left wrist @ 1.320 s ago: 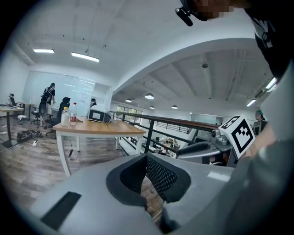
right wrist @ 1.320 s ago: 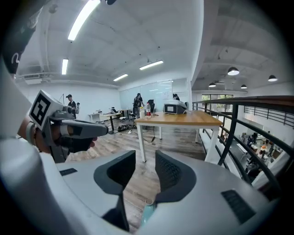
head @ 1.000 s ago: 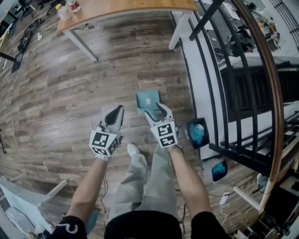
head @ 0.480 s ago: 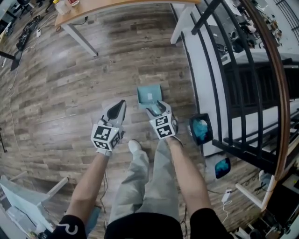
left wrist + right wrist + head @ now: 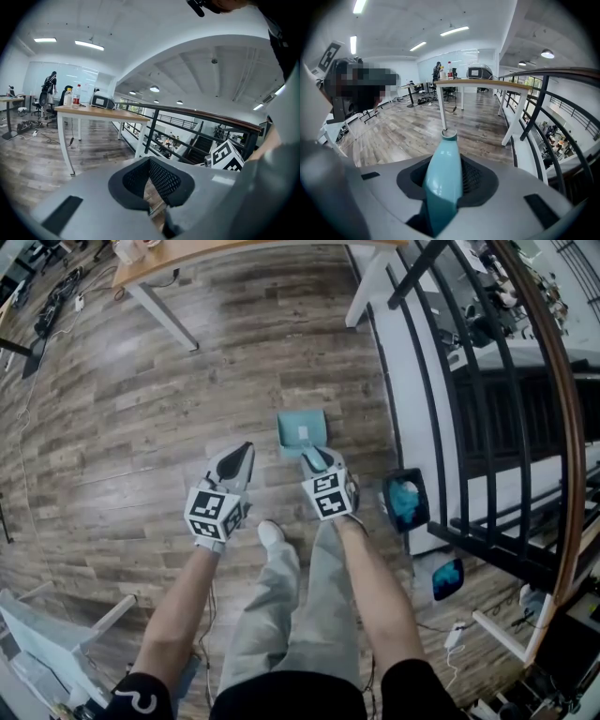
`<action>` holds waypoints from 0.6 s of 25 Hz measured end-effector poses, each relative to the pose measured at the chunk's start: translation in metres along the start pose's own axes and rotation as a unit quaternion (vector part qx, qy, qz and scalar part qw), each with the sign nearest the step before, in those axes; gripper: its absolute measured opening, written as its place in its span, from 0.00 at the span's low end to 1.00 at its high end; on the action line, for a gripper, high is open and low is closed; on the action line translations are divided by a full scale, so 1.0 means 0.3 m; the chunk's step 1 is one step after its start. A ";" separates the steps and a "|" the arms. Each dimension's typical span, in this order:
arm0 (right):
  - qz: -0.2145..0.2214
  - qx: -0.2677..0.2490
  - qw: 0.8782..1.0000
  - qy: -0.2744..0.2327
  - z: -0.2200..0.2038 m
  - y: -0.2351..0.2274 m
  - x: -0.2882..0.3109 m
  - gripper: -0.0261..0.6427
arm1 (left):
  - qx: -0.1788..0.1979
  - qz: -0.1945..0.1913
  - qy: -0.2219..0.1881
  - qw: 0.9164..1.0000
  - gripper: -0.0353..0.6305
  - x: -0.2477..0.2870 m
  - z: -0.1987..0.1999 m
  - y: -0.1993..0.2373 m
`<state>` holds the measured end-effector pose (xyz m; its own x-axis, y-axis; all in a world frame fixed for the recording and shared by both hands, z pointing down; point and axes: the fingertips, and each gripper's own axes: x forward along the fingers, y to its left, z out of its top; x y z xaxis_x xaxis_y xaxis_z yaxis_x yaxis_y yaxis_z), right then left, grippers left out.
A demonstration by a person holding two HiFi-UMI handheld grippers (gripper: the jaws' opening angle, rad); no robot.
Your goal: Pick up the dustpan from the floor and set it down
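Observation:
A teal dustpan (image 5: 300,430) lies on the wooden floor just ahead of the person's feet, its handle pointing back toward them. My right gripper (image 5: 314,457) reaches down over that handle. In the right gripper view the teal handle (image 5: 443,164) fills the space between the dark pads of my right gripper (image 5: 443,187); the jaws are closing and the pads press on it. My left gripper (image 5: 246,448) hangs to the left of the dustpan, apart from it. Its fingers come together at a point, and the left gripper (image 5: 152,187) has nothing between them.
A wooden table (image 5: 234,251) on white legs stands ahead. A black railing (image 5: 427,390) with a wooden handrail runs along the right, above a white ledge. A dark bin (image 5: 403,502) with teal contents sits right of my right gripper. The person's shoe (image 5: 270,534) is between the arms.
The right gripper's jaws stood wide apart over the handle and have now come in onto it. Both grippers sank a little toward the floor.

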<state>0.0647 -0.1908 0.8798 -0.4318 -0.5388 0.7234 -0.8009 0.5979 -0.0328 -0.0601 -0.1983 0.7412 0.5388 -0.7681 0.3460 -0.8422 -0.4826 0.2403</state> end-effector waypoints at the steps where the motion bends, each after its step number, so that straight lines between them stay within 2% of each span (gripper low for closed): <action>1: -0.002 0.000 1.000 0.000 -0.001 -0.001 0.000 0.20 | -0.001 0.001 0.000 1.000 0.05 -0.003 -0.005 0.000; 15: -0.021 -0.021 1.000 -0.008 0.011 -0.012 -0.010 0.18 | -0.004 0.003 0.010 1.000 0.05 -0.026 -0.032 0.011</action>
<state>0.0674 -0.1934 0.8755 -0.4046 -0.5739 0.7120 -0.8009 0.5982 0.0271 -0.0671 -0.1898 0.7481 0.5342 -0.7623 0.3653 -0.8452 -0.4751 0.2448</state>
